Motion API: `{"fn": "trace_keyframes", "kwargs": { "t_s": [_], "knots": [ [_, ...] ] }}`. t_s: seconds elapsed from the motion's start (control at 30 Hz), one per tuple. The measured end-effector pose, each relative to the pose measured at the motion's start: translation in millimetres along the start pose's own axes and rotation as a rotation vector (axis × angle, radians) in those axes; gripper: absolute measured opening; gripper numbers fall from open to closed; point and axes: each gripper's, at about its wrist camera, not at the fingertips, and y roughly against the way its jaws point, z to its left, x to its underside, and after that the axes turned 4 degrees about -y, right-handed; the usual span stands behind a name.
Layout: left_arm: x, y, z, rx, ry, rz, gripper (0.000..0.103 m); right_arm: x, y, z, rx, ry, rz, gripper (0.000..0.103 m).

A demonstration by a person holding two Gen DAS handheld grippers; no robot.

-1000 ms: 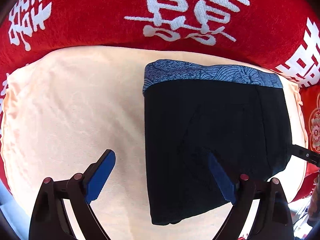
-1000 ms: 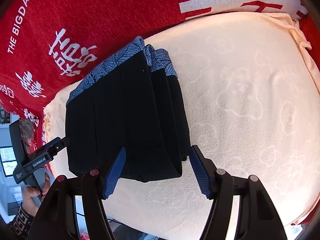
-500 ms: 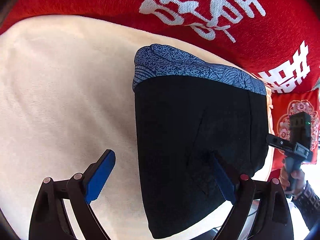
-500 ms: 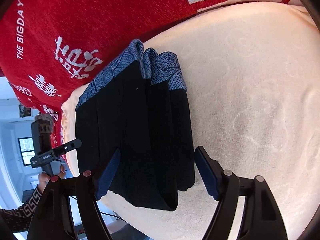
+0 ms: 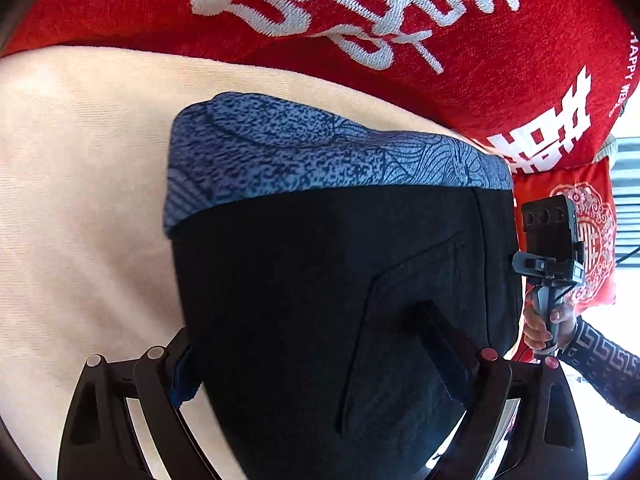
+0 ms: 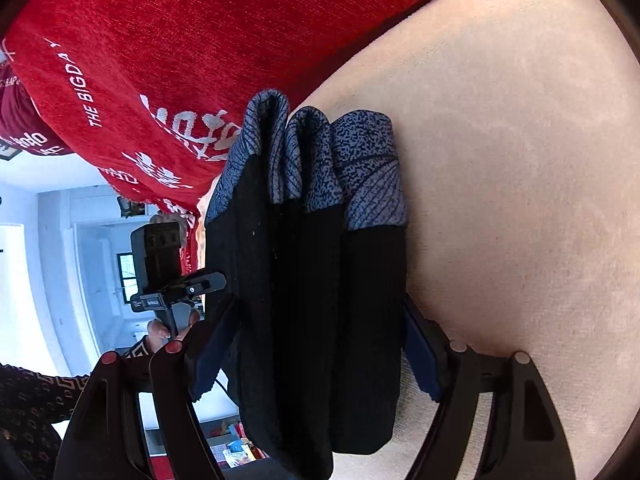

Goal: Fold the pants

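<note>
Black pants point(image 5: 320, 280) with a blue patterned waistband point(image 5: 320, 160) lie folded in a stack on a cream cushion point(image 5: 80, 220). My left gripper point(image 5: 312, 360) stands wide open low over the stack's near end. Its left finger is at the stack's left edge, and its right finger lies over the black cloth. In the right wrist view the stack point(image 6: 304, 300) shows edge-on with its layers. My right gripper point(image 6: 316, 352) is open around that end, one finger close against each side.
A red blanket point(image 5: 400, 20) with white characters covers the backrest behind the cushion. A red patterned pillow point(image 5: 592, 240) sits past the pants. A hand point(image 5: 548, 324) in a patterned sleeve holds the right gripper's handle there. Bare cushion point(image 6: 520, 200) spreads beside the stack.
Both grippers sank and tilted down toward the pants, which now fill more of each view. The right gripper's jaws widened and now straddle the stack's end.
</note>
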Motion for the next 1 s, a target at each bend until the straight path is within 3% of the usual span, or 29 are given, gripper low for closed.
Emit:
{"fn": "trace_keyframes", "kwargs": {
  "t_s": [0.1, 0.23, 0.33, 0.53, 0.77, 1.0],
  "knots": [
    [-1, -2, -11, -0.058, 0.007, -0.04, 0.093, -3, -1, 3, 0.039, -0.032, 0.008, 0.077],
    [4, 12, -31, -0.112, -0.023, -0.088, 0.075, 1, 1, 15, 0.092, -0.043, -0.005, 0.056],
    [8, 25, -42, -0.133, -0.028, -0.113, 0.067, 6, 7, 27, 0.082, -0.029, -0.013, 0.05],
    [30, 51, -64, -0.134, -0.008, -0.15, 0.066, 21, 15, 41, 0.023, -0.029, 0.023, 0.048],
    [81, 76, -85, -0.159, -0.003, -0.136, 0.066, 72, 21, 58, -0.024, -0.037, 0.043, 0.049],
    [128, 91, -58, -0.139, 0.024, -0.128, 0.066, 134, 1, 66, -0.038, -0.071, 0.016, 0.049]
  ]
}}
